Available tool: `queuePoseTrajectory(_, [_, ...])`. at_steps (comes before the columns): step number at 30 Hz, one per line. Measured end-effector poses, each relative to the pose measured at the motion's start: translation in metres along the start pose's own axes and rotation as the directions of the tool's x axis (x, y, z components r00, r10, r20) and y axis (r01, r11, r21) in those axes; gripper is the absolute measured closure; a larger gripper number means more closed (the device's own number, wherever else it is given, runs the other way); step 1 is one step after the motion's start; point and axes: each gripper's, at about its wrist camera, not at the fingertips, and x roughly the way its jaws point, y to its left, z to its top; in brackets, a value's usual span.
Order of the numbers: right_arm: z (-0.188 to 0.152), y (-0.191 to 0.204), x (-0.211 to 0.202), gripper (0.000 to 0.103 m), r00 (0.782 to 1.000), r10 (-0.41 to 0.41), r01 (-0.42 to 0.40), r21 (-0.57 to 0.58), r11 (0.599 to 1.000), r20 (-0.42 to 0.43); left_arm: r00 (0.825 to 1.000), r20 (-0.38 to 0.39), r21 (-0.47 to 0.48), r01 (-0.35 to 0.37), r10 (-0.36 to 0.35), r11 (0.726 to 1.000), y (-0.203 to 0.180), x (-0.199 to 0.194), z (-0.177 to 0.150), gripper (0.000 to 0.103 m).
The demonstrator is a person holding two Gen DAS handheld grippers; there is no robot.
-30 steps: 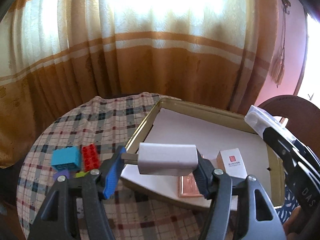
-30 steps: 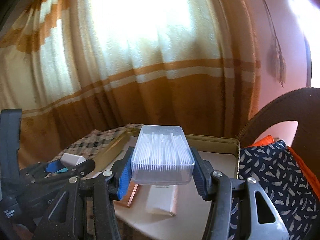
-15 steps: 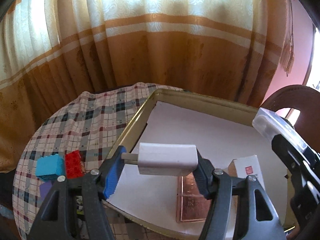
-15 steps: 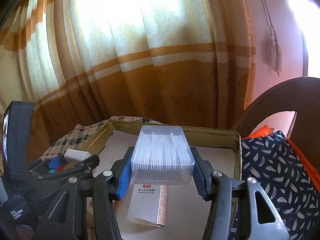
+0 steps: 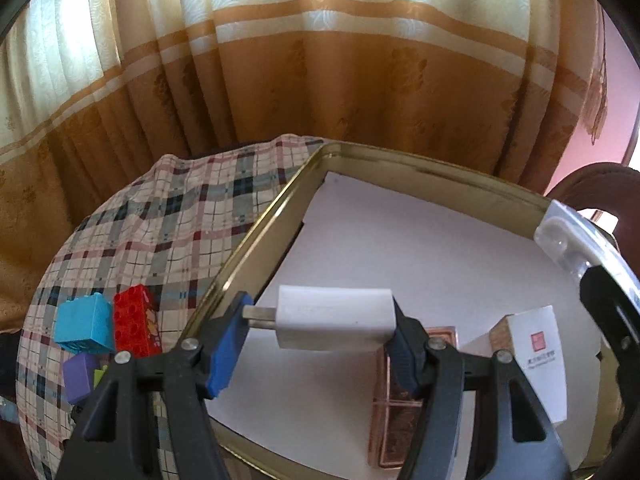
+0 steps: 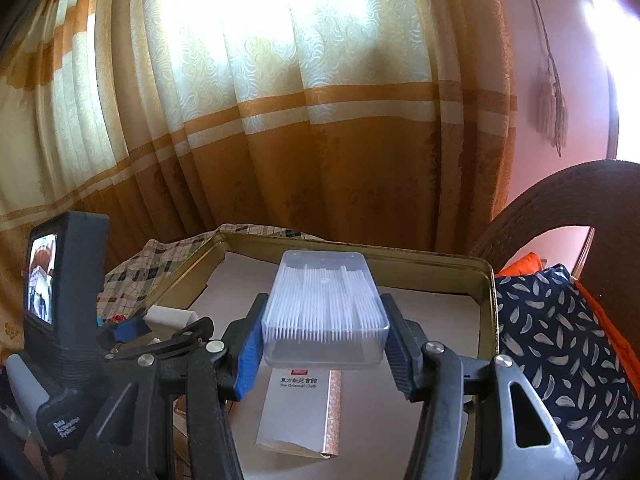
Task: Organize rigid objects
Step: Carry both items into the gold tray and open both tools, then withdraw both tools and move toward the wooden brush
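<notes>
My left gripper [image 5: 320,344] is shut on a white USB charger plug [image 5: 334,322], held above the near left part of a gold metal tray [image 5: 256,236] lined with white paper. My right gripper [image 6: 324,344] is shut on a clear plastic box of cotton swabs [image 6: 324,304], held above the same tray [image 6: 490,304]. In the tray lie a copper-coloured box [image 5: 394,428] and a white card box [image 5: 540,360], which also shows in the right wrist view [image 6: 300,412]. The left gripper shows at the left of the right wrist view [image 6: 132,330].
Blue [image 5: 84,326], red [image 5: 134,326] and purple [image 5: 80,374] toy bricks lie on the plaid tablecloth [image 5: 160,216] left of the tray. Orange curtains hang behind. A dark patterned cushion [image 6: 560,344] and a brown chair back [image 6: 560,200] are at the right.
Both grippers have moved forward over the tray, each still holding its object. The tray and the boxes in it now appear closer and lower in both views.
</notes>
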Motion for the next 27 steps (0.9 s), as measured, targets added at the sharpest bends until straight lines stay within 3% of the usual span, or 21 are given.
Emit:
queuePoseTrajectory(5, [0.001, -0.001, 0.000, 0.047, 1.000, -0.011, 0.011, 0.003, 1.000, 0.006, 1.000, -0.001, 0.014, -0.007, 0.007, 1.000, 0.000, -0.001, 0.000, 0.038])
queuePoseTrajectory(7, [0.001, 0.001, -0.005, 0.043, 0.999, -0.007, 0.007, -0.007, 1.000, 0.038, 1.000, 0.009, 0.006, 0.022, -0.022, 1.000, 0.002, -0.009, 0.001, 0.030])
queuePoseTrajectory(9, [0.001, 0.003, -0.009, 0.032, 0.998, -0.020, 0.021, -0.018, 1.000, 0.064, 0.998, 0.053, -0.005, 0.034, -0.034, 0.999, 0.004, -0.023, 0.002, 0.005])
queuePoseTrajectory(10, [0.001, 0.004, -0.013, 0.027, 0.996, -0.031, 0.033, -0.021, 0.999, 0.082, 0.996, 0.081, -0.003, 0.029, -0.028, 1.000, 0.005, -0.031, 0.001, 0.000])
queuePoseTrajectory(16, [-0.006, 0.008, -0.050, 0.017, 0.977, -0.049, 0.050, 0.002, 0.999, 0.207, 0.980, 0.198, 0.037, -0.037, 0.029, 0.999, 0.009, -0.071, -0.011, 0.001])
queuePoseTrajectory(21, [-0.018, 0.014, -0.069, 0.016, 0.972, -0.008, -0.004, 0.051, 0.999, 0.235, 0.975, 0.206, -0.001, -0.092, 0.090, 0.996, 0.027, -0.085, -0.030, 0.001])
queuePoseTrajectory(27, [-0.036, 0.035, -0.079, 0.016, 0.972, -0.006, -0.004, 0.045, 0.999, 0.236, 0.957, 0.215, -0.021, -0.194, 0.194, 0.981, 0.052, -0.091, -0.061, 0.001])
